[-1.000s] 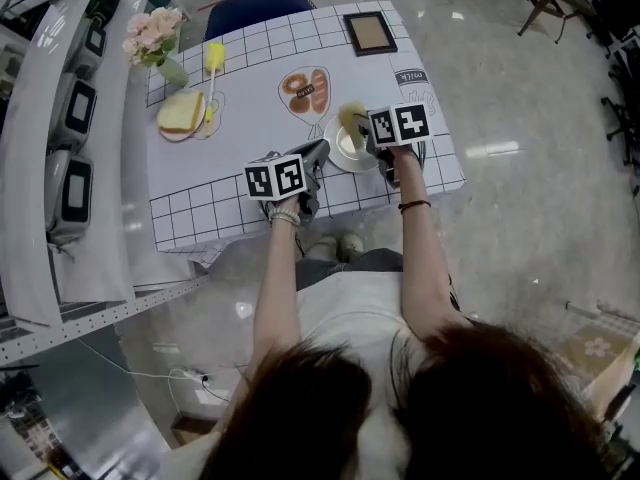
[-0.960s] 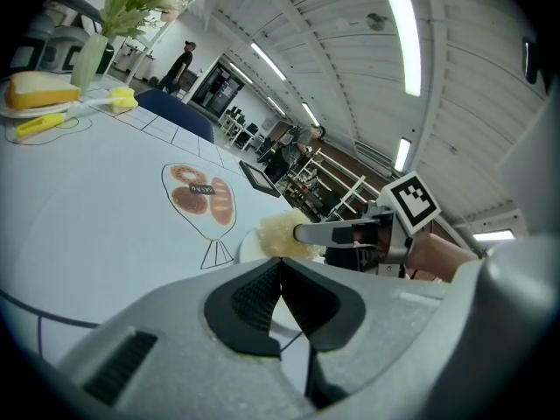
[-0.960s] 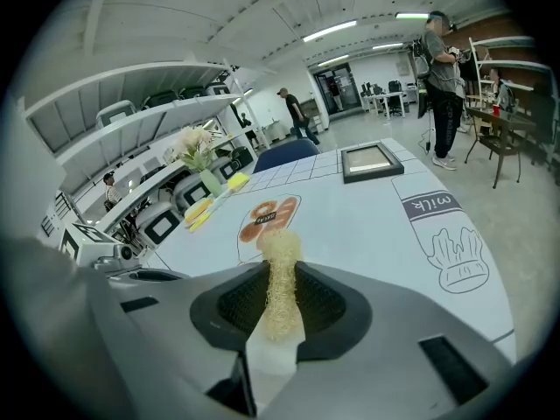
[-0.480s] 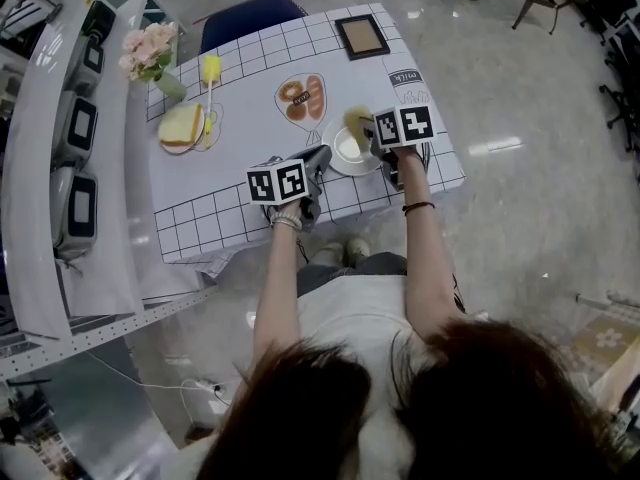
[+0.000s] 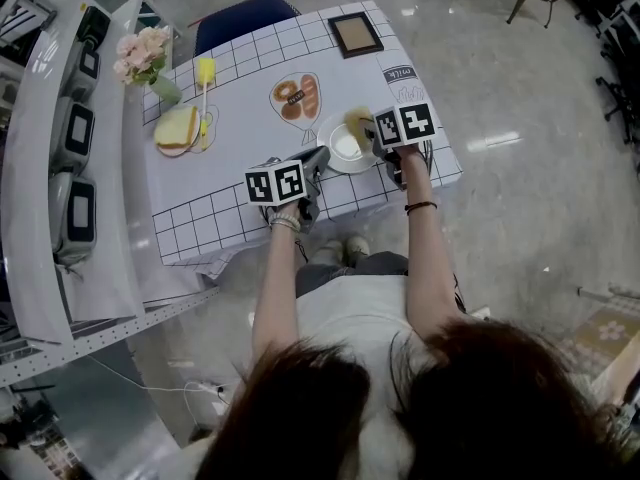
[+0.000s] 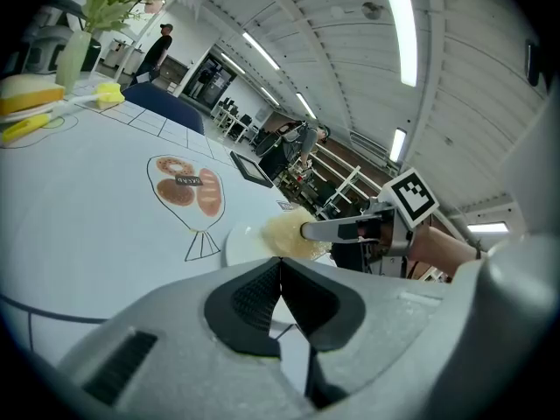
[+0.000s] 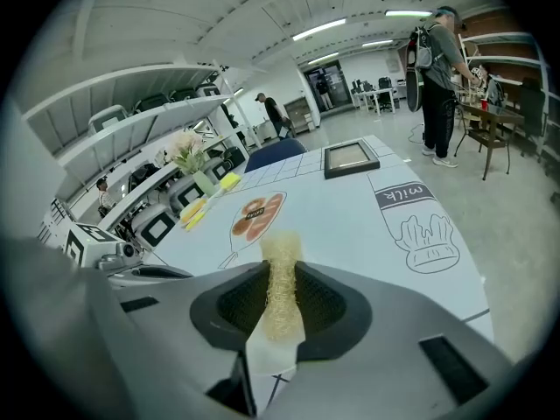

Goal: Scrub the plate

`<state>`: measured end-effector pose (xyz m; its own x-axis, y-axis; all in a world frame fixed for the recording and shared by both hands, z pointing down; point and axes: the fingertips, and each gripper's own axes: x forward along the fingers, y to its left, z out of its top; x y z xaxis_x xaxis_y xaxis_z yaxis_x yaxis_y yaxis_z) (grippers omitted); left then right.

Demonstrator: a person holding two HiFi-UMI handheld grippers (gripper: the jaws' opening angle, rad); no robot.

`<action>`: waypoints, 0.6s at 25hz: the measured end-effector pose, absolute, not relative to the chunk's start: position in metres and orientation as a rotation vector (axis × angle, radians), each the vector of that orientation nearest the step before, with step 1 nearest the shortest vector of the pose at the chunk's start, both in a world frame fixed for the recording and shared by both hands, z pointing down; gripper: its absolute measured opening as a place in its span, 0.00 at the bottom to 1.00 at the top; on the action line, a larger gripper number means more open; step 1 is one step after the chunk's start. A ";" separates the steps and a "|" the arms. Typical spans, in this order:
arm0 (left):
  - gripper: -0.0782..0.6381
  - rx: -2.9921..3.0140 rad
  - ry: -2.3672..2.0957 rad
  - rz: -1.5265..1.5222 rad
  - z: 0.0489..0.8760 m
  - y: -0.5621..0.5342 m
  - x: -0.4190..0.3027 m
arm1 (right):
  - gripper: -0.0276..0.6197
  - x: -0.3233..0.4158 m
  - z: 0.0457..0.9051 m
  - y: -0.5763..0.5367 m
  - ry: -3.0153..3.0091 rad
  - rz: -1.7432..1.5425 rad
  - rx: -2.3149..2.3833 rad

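A white plate lies near the table's front edge, on the checked cloth. My left gripper comes in from the left and is shut on the plate's near rim. My right gripper is shut on a yellowish fibrous scrub pad, which it holds over the plate's far right side. In the left gripper view the pad rests at the plate's edge, at the tip of the right gripper's fingers. In the right gripper view the pad stands upright between the pads of the right gripper and hides the plate.
A bread drawing is printed on the cloth behind the plate. A picture frame lies at the far right, with a flower vase, a yellow brush and a yellow sponge on a dish at the far left. A blue chair stands beyond the table and shelving runs along the left.
Both grippers stay at the plate. The right gripper and pad have shifted only slightly over the plate, and the head view has drifted a little.
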<state>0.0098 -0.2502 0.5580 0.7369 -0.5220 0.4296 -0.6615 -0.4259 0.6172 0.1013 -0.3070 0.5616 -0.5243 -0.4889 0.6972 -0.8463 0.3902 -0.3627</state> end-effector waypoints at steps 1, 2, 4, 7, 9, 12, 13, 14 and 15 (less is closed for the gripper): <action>0.12 2.121 -0.889 0.215 0.558 -0.250 0.010 | 0.17 0.102 0.561 -0.306 -2.166 0.977 1.138; 0.12 2.121 -0.888 0.213 0.558 -0.249 0.011 | 0.17 0.103 0.561 -0.305 -2.165 0.975 1.134; 0.12 2.119 -0.886 0.212 0.558 -0.247 0.012 | 0.17 0.105 0.561 -0.302 -2.162 0.969 1.126; 0.12 2.122 -0.883 0.212 0.558 -0.245 0.014 | 0.17 0.108 0.560 -0.299 -2.160 0.969 1.115; 0.12 2.124 -0.881 0.211 0.558 -0.244 0.016 | 0.17 0.110 0.560 -0.296 -2.160 0.970 1.107; 0.12 2.130 -0.880 0.208 0.558 -0.242 0.018 | 0.17 0.112 0.560 -0.292 -2.160 0.970 1.093; 0.12 2.130 -0.880 0.206 0.558 -0.242 0.019 | 0.17 0.112 0.560 -0.291 -2.159 0.969 1.088; 0.12 2.129 -0.880 0.203 0.557 -0.241 0.019 | 0.17 0.113 0.560 -0.290 -2.158 0.968 1.081; 0.12 2.127 -0.880 0.200 0.557 -0.241 0.020 | 0.17 0.114 0.559 -0.289 -2.158 0.967 1.075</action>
<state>0.0196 -0.2412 0.5569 0.7444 -0.5232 0.4150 -0.6512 -0.4314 0.6243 0.1136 -0.2886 0.5589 -0.5379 -0.4448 0.7161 -0.8306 0.4250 -0.3600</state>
